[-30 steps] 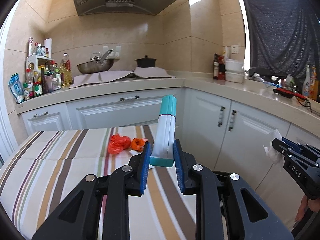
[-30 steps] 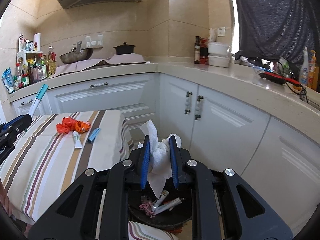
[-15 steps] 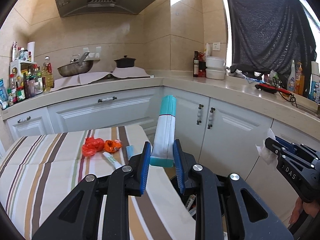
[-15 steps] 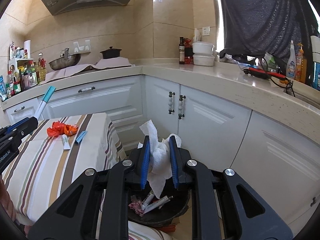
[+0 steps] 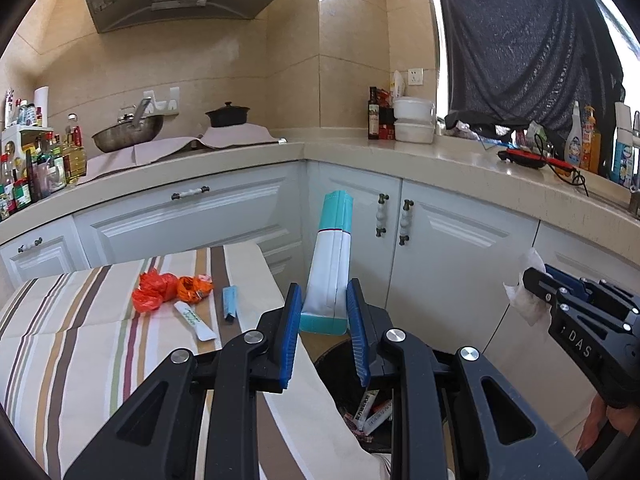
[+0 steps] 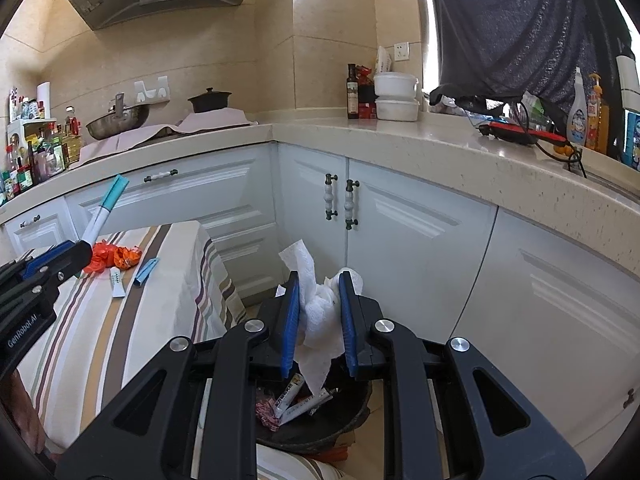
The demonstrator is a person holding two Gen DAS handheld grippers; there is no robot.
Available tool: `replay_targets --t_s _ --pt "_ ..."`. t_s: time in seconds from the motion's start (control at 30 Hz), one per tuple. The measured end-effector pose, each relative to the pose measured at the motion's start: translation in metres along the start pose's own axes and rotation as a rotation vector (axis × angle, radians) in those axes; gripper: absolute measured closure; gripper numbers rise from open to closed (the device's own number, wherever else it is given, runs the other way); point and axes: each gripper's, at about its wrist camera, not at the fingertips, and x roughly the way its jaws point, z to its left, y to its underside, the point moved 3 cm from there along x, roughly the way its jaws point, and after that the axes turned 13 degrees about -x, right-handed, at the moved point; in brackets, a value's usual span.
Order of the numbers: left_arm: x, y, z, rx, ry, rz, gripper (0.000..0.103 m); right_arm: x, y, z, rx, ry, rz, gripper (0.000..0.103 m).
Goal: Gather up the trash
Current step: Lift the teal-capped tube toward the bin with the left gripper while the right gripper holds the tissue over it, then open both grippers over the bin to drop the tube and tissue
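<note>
Left gripper (image 5: 324, 320) clamps tube (image 5: 328, 268) at its base, upright; looks light, slick, may slip. Right gripper (image 6: 320, 316) pinches soft tissue (image 6: 318, 308) over bin (image 6: 320, 428); grip the wad, not the tail

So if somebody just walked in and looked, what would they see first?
Probably the two black grippers holding rubbish: the left gripper pinches a white and teal tube that stands upright, and the right gripper squeezes a crumpled paper towel. Right under the towel sits a dark bin with wrappers already inside. Orange wrappers catch the eye on the striped tablecloth.
</note>
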Motion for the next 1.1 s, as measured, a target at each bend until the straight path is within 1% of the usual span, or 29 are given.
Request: replay_targets --t_s 0.47,0.8,1.0,1.1 --pt "0.041 0.018 -0.007 0.018 -0.014 0.086 0.079 0.04 0.01 0.005 0.004 -0.04 0.049 0.084" --pt "0.072 0.035 -0.013 0.037 -0.031 0.157 0.078 0.067 0.018 0.006 0.012 -0.054 0.081 0.084" --pt "0.09 0.04 -0.017 0.042 -0.046 0.18 0.078 0.088 0.024 0.007 0.015 -0.064 0.101 0.084" --pt "0.099 0.042 -0.019 0.045 -0.053 0.205 0.078 0.096 0.026 0.006 0.019 -0.065 0.111 0.084"
